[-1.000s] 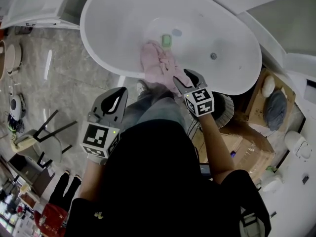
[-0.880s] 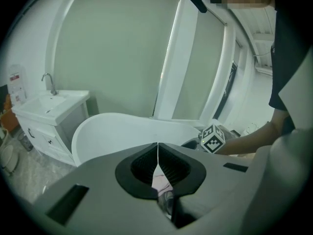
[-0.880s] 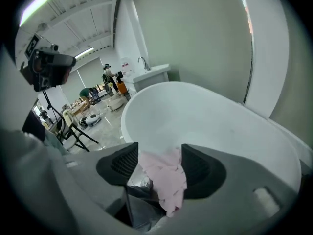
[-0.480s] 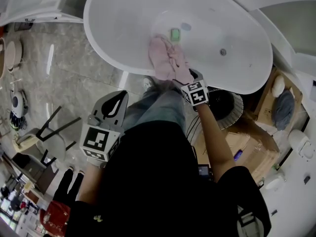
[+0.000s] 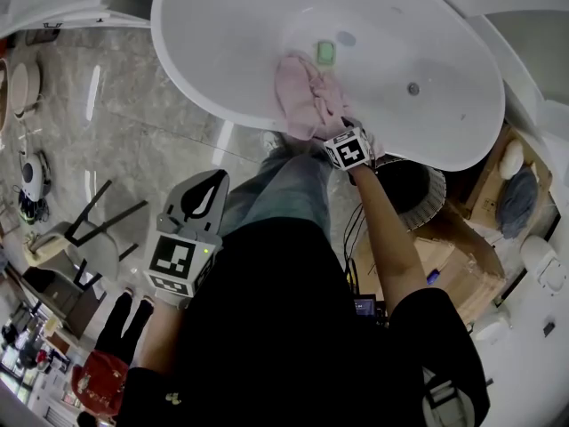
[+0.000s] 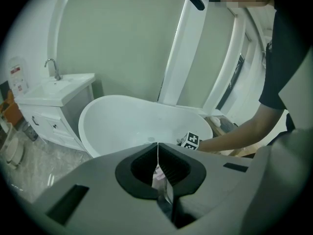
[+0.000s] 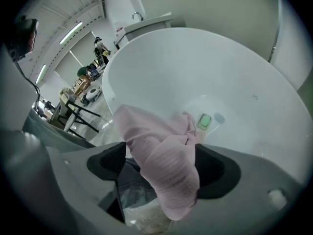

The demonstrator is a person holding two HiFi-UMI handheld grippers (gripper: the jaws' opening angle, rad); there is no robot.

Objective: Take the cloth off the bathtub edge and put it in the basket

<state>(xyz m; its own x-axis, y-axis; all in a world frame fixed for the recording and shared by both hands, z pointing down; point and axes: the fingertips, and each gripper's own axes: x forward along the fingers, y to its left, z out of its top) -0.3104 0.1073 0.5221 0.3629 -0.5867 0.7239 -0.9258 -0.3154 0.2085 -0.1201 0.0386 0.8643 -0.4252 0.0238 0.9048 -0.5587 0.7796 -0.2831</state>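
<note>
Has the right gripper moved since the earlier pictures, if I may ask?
Yes: the right gripper went toward the white bathtub's rim; its fingers have just been opening, pink cloth between them.

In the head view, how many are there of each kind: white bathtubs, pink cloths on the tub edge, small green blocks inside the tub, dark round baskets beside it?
White oval bathtub: 1
Pink ribbed cloth: 1
Small green rectangular block: 1
Dark round basket: 1
Total: 4
</note>
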